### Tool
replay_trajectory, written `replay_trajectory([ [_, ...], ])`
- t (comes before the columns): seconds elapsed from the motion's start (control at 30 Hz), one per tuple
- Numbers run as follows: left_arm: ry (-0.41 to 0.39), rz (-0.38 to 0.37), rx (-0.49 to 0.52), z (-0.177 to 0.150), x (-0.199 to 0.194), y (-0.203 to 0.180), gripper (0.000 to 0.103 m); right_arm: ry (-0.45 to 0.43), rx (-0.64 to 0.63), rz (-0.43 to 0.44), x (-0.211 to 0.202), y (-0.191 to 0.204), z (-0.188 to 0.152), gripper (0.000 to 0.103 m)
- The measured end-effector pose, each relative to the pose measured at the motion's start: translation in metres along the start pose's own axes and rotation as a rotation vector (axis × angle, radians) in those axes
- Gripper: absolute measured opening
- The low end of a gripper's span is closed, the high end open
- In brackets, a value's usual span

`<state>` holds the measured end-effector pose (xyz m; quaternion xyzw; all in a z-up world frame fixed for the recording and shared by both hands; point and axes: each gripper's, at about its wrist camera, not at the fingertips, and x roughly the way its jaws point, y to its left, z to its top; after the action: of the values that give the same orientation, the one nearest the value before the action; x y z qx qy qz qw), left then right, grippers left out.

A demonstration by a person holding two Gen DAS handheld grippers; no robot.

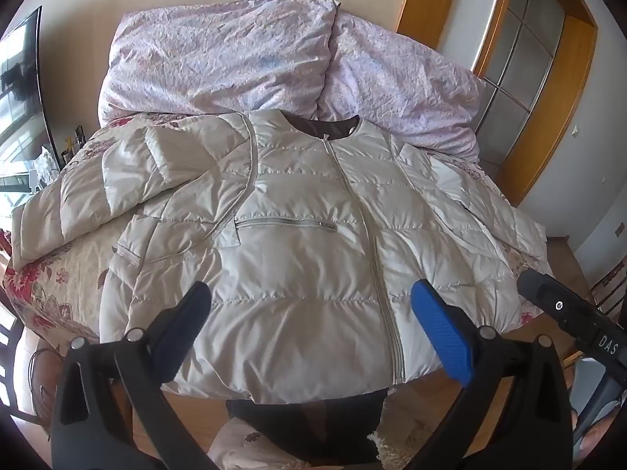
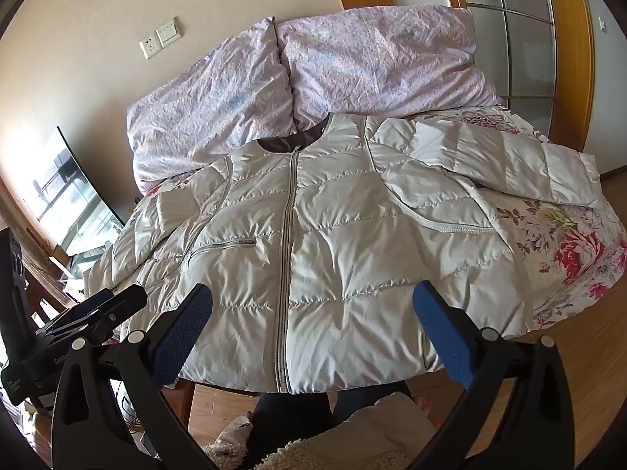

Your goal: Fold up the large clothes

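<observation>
A cream quilted puffer jacket [image 1: 298, 258] lies face up and zipped on a floral bedspread [image 1: 51, 274], collar far, hem near. It also shows in the right wrist view [image 2: 333, 243]. Its left sleeve [image 1: 117, 180] is bent across the bed; its right sleeve [image 2: 521, 164] stretches out to the right. My left gripper [image 1: 309, 305] is open and empty, hovering above the hem. My right gripper [image 2: 313, 305] is open and empty, also above the hem. The right gripper's body shows at the edge of the left wrist view [image 1: 568, 313].
A crumpled lilac duvet [image 1: 274, 58] is piled behind the collar against the wall. A television [image 1: 19, 109] stands at the left. A wooden door frame [image 1: 548, 98] is at the right. Wooden floor [image 2: 580, 352] and the person's legs [image 2: 290, 423] lie below the bed's near edge.
</observation>
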<state>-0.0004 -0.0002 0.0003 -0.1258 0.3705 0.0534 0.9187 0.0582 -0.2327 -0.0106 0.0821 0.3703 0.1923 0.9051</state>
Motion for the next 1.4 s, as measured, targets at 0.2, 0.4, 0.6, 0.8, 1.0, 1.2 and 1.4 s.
replay_trajectory([
  [0.2, 0.003, 0.000, 0.001, -0.0001, -0.0008, -0.0004, 0.101, -0.002, 0.001, 0.001, 0.0003, -0.0005, -0.0005, 0.102],
  [0.4, 0.005, 0.000, 0.001, -0.0002, -0.0005, -0.0004, 0.101, 0.001, 0.003, 0.003, 0.0008, -0.0018, -0.0009, 0.102],
  [0.6, 0.006, 0.001, 0.001, -0.0001, -0.0002, -0.0003, 0.101, 0.000, 0.001, 0.001, 0.0013, -0.0014, -0.0014, 0.102],
  [0.8, 0.007, 0.001, 0.001, -0.0001, -0.0002, -0.0004, 0.101, 0.000, 0.002, 0.002, 0.0020, -0.0022, -0.0017, 0.102],
  [1.0, 0.008, 0.002, 0.001, -0.0001, -0.0001, -0.0004, 0.101, 0.002, 0.003, 0.002, 0.0027, -0.0030, -0.0019, 0.102],
  [1.2, 0.009, 0.001, 0.002, -0.0001, -0.0002, -0.0005, 0.101, 0.003, 0.004, 0.003, 0.0032, -0.0035, -0.0014, 0.102],
  [1.4, 0.010, 0.004, 0.002, -0.0001, 0.0001, -0.0004, 0.101, 0.003, 0.005, 0.004, 0.0036, -0.0038, -0.0012, 0.102],
])
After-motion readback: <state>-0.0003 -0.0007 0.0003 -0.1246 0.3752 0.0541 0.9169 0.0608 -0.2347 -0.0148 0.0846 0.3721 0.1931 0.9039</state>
